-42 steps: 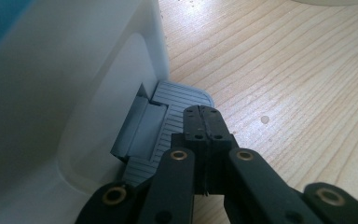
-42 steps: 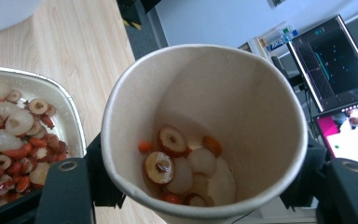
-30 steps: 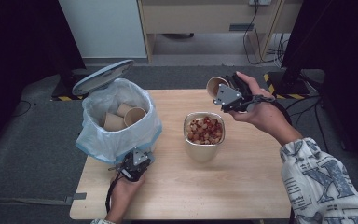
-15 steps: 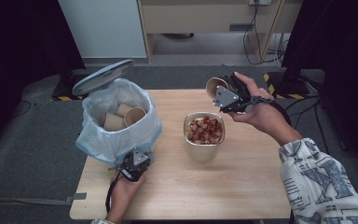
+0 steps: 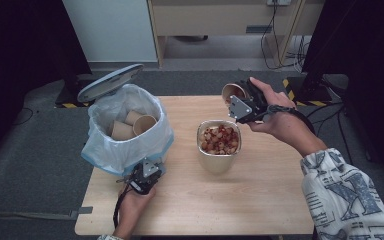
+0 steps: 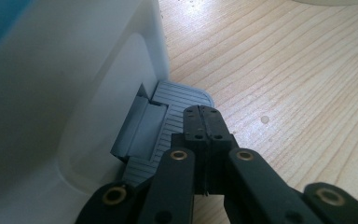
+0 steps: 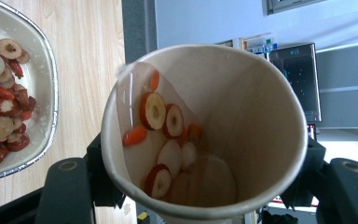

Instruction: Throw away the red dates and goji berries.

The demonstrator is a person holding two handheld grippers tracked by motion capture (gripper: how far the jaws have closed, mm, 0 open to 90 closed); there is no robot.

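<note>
Paper cup [image 7: 205,135] looks light, thin-walled and easily crushed, best held low on its sides; the wooden bench [image 5: 260,200] carries a bag-lined bin [image 5: 125,125], then a metal bowl [image 5: 219,159] of fruit slices; the right hand-held gripper [image 5: 242,102] clamps the tilted cup above the bowl's far rim; the left hand-held gripper [image 6: 203,114], jaws together, presses the ribbed grey pedal [image 6: 168,123].

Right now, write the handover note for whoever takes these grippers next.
Left gripper: shut, tips on the bin's grey pedal; lid is up.
Right gripper: shut on a paper cup, tilted beside the foil container, some fruit slices stuck inside.
Bin: two empty cups in the bag.
Done: most slices are in the container.
Left: probably shake out the rest, drop the cup in the bin, release the pedal.
</note>
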